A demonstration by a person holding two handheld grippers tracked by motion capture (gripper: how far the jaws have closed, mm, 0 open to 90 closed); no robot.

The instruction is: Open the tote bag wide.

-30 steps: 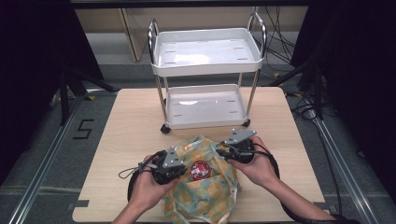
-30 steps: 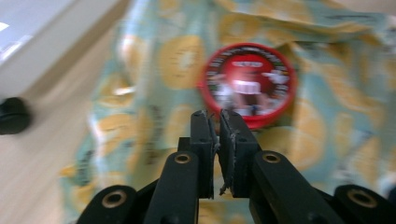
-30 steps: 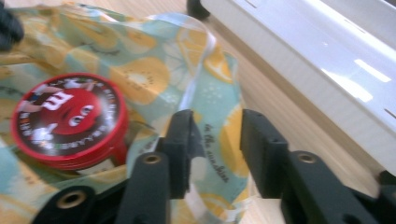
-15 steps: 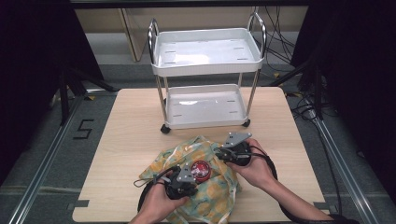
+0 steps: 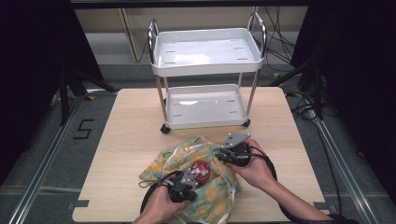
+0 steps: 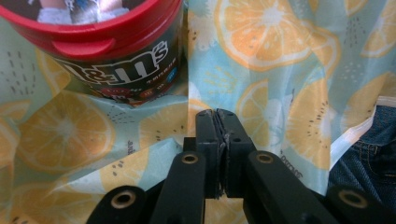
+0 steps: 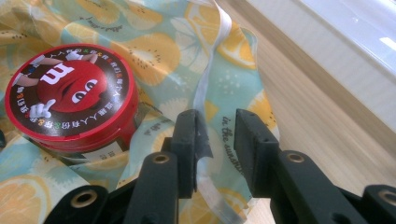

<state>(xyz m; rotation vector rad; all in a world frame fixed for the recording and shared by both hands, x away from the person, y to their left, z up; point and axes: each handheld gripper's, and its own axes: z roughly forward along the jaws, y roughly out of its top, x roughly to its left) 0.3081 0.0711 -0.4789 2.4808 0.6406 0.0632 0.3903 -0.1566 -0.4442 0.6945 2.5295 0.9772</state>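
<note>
A lemon-print cloth bag [image 5: 187, 172] lay crumpled on the near half of the wooden table [image 5: 126, 140], in front of a white two-tier cart [image 5: 205, 60] that stood at the table's far edge. On the cloth sat a red-lidded candy tub [image 5: 201, 169], upright, close to the bag's middle. The left gripper [image 6: 217, 116], held by a hand just on the near side of the tub, had just been closing; its jaws met tight on a fold of the fabric, with hardly a gap between them. The right gripper [image 7: 218, 140] rested at the bag's right edge, beside the tub and nearer the cart; its jaws stood apart with the bag's pale hem [image 7: 205, 93] running between them, the hem lying against one pad while the other stood clear of it
</note>
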